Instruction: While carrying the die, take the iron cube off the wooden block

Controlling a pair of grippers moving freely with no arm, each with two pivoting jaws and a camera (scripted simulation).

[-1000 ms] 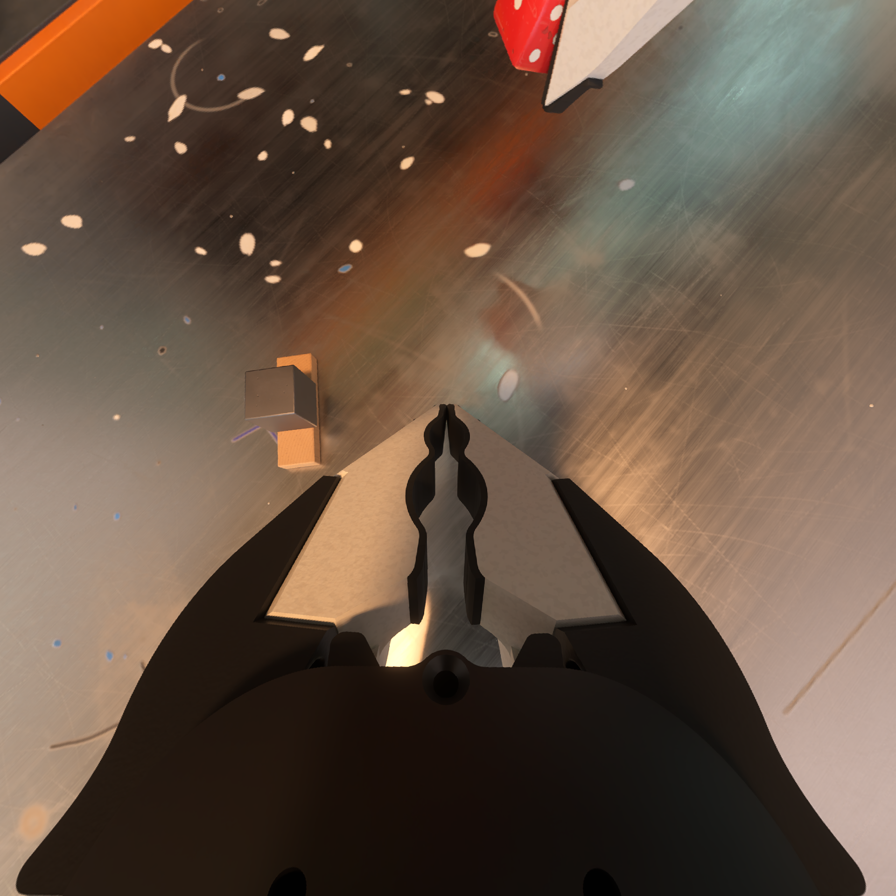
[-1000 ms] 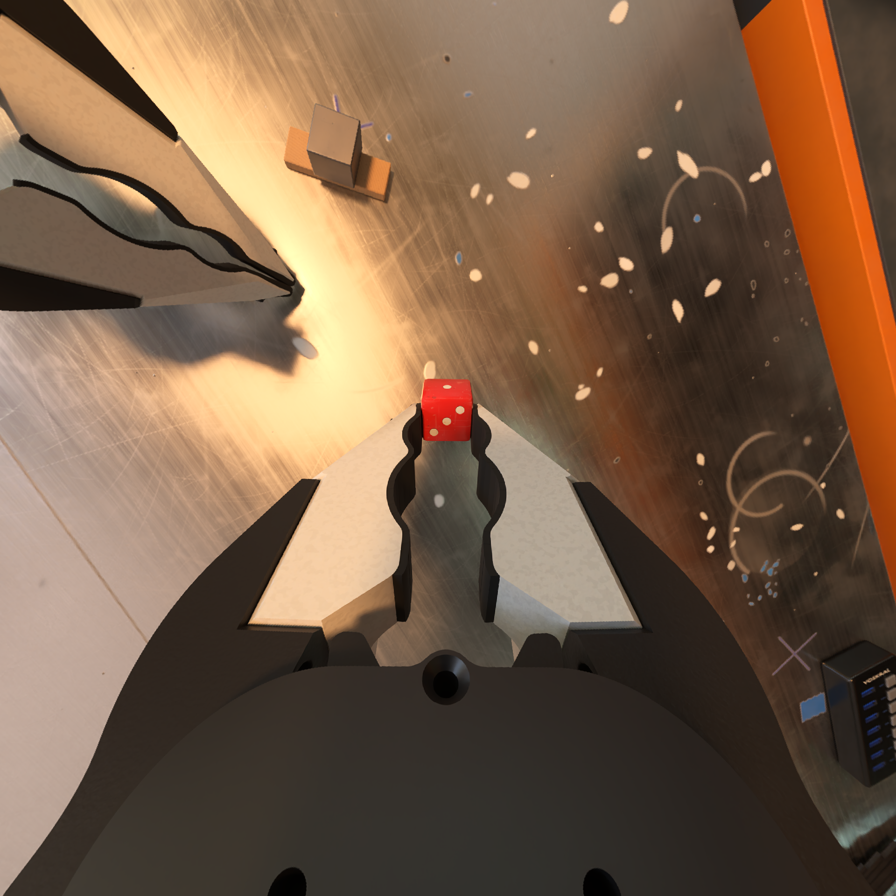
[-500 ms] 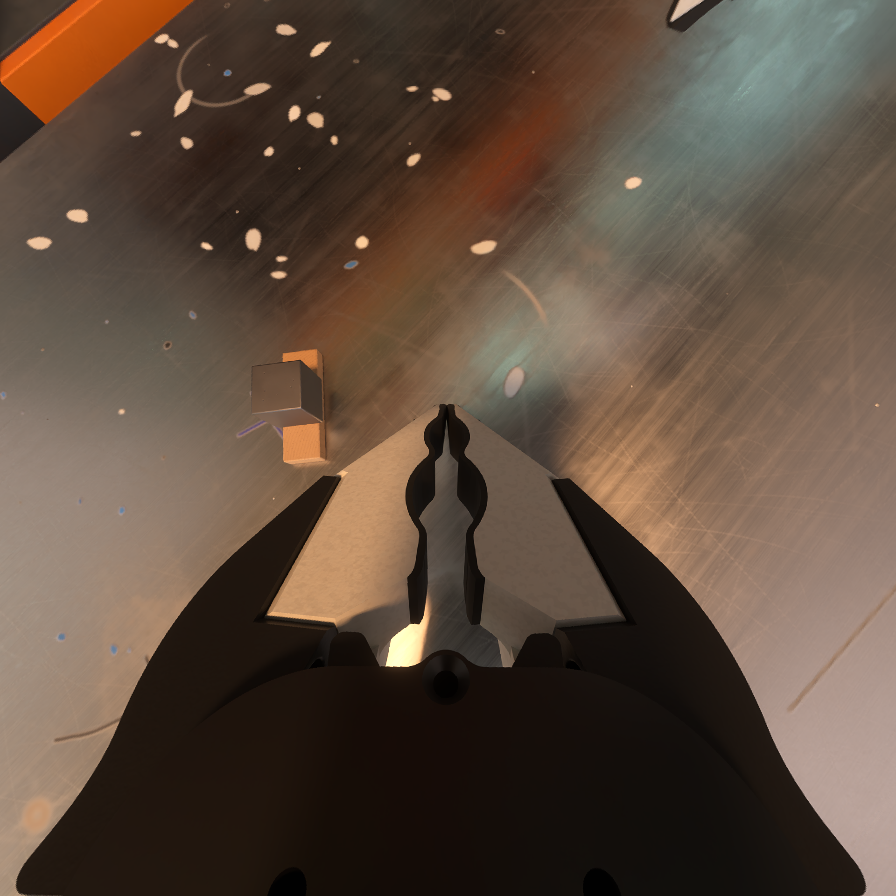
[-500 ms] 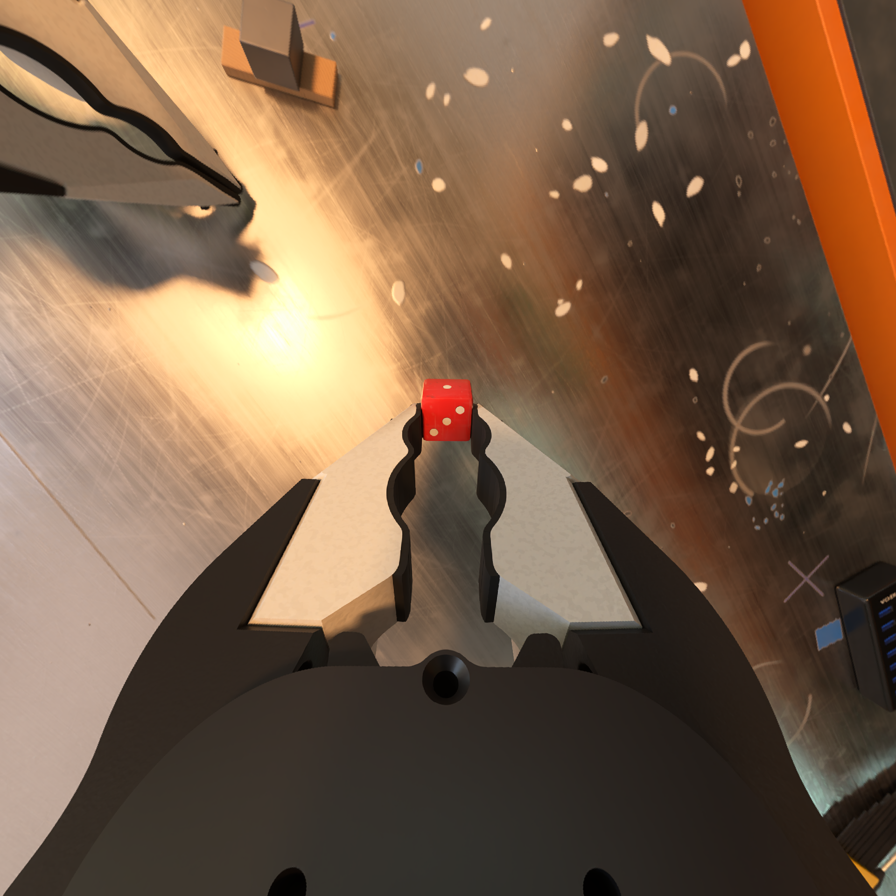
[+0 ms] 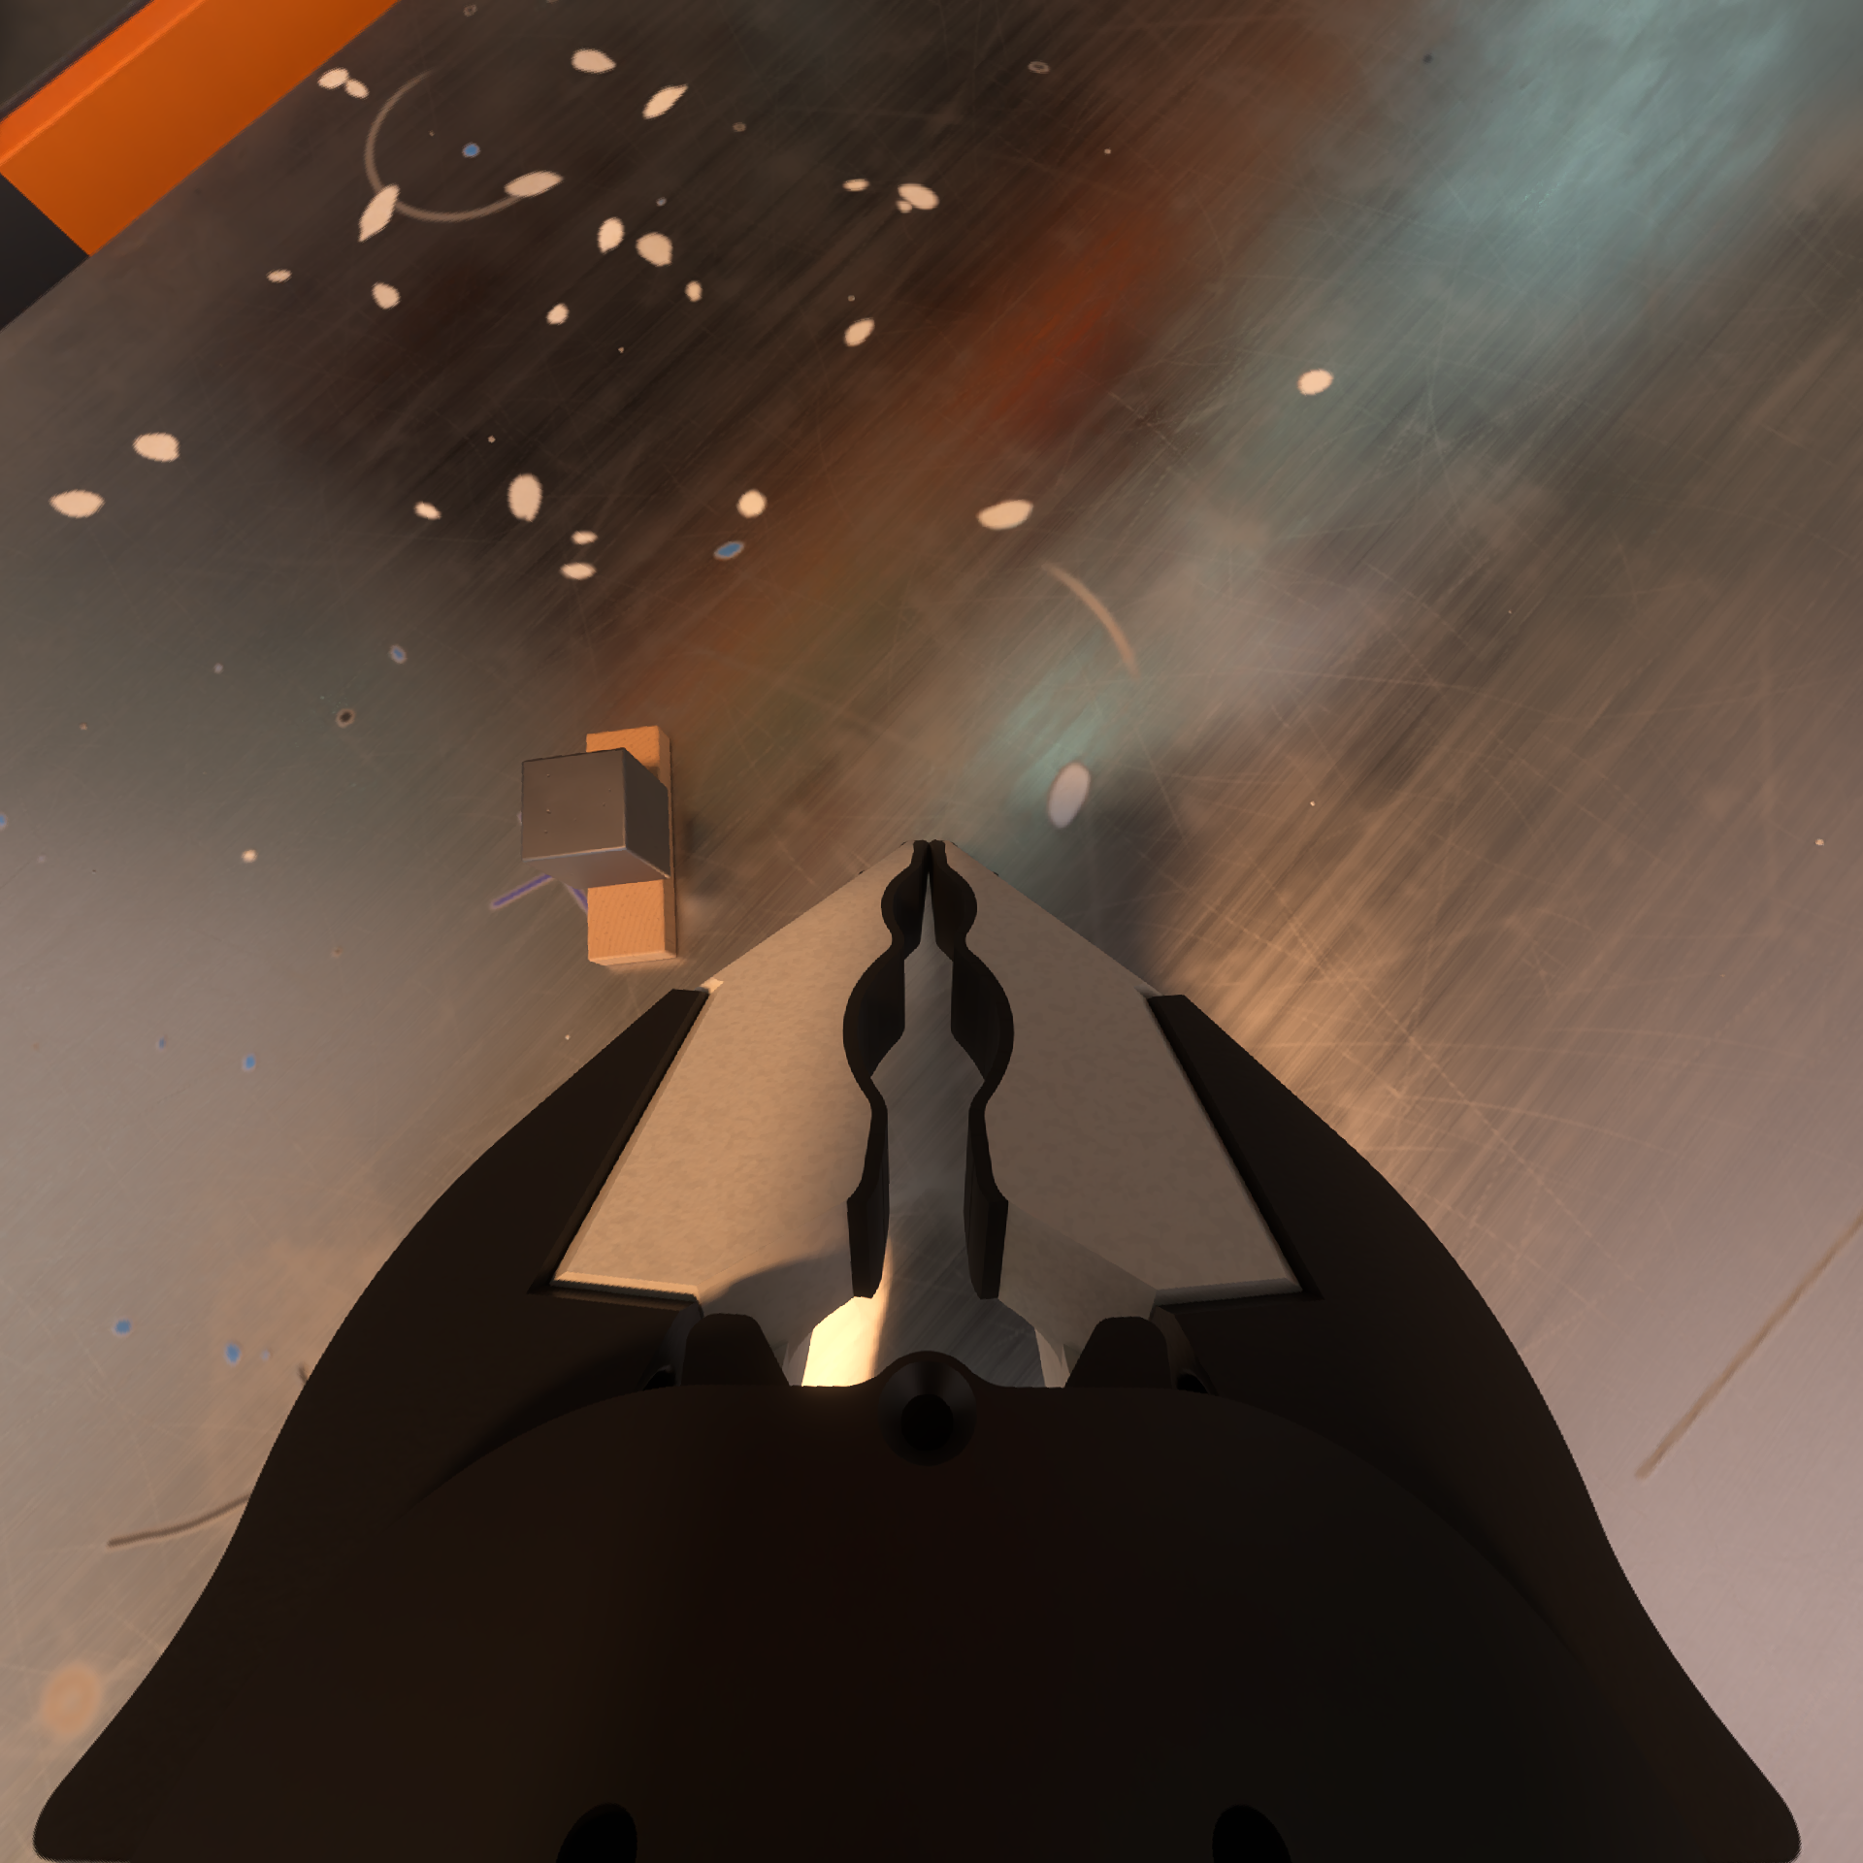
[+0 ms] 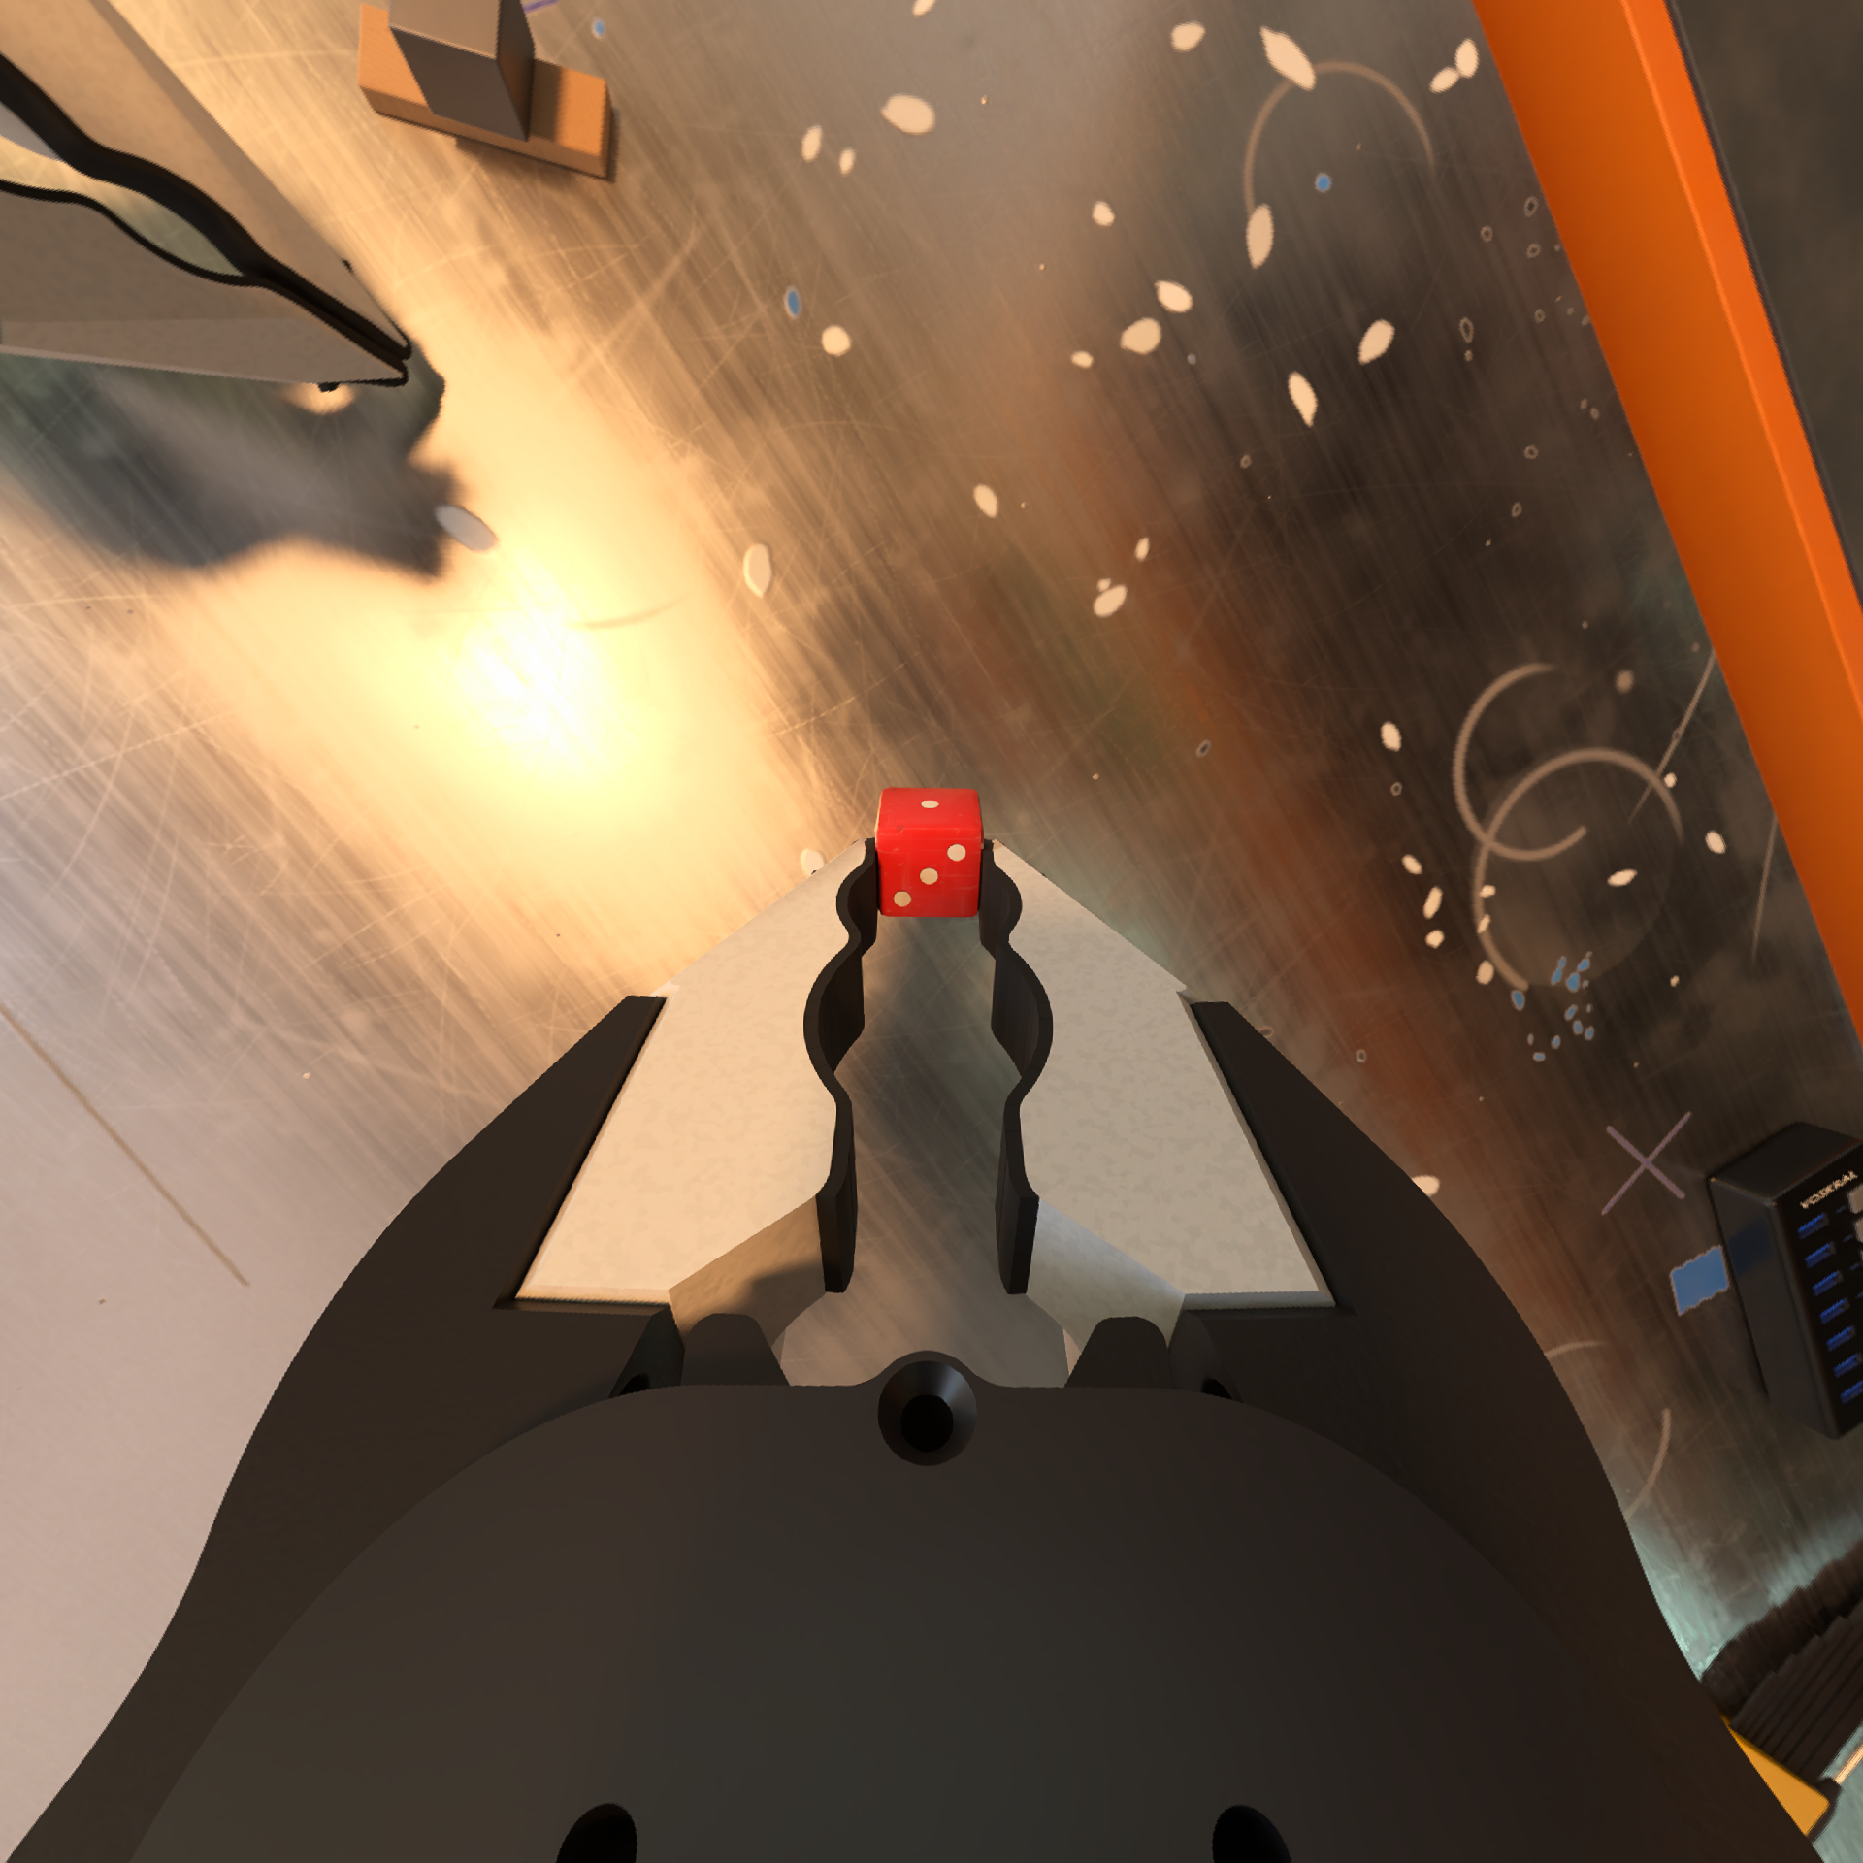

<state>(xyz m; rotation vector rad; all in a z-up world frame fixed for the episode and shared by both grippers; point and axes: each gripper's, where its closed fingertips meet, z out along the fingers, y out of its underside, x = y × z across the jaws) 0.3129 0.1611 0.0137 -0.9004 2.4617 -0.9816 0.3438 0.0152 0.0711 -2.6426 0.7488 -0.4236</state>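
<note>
A grey iron cube (image 5: 590,819) sits on a flat wooden block (image 5: 630,919) on the scratched metal table, just left of and beyond my left gripper (image 5: 928,849), which is shut and empty. Cube (image 6: 466,60) and block (image 6: 570,116) also show at the top left of the right wrist view. My right gripper (image 6: 928,857) is shut on a red die (image 6: 927,852) with pale pips, held at its fingertips above the table. The left gripper (image 6: 388,353) also shows at the left of that view.
An orange bar (image 6: 1673,333) runs along the table's edge on the right; it also shows in the left wrist view (image 5: 171,111). A black box with blue ports (image 6: 1805,1280) stands at the right. The metal table (image 5: 1311,605) carries pale paint flecks.
My right gripper with the die has pulled back and away from the cube and block, leaving the left wrist view. The left gripper has barely moved. Both stay shut.
</note>
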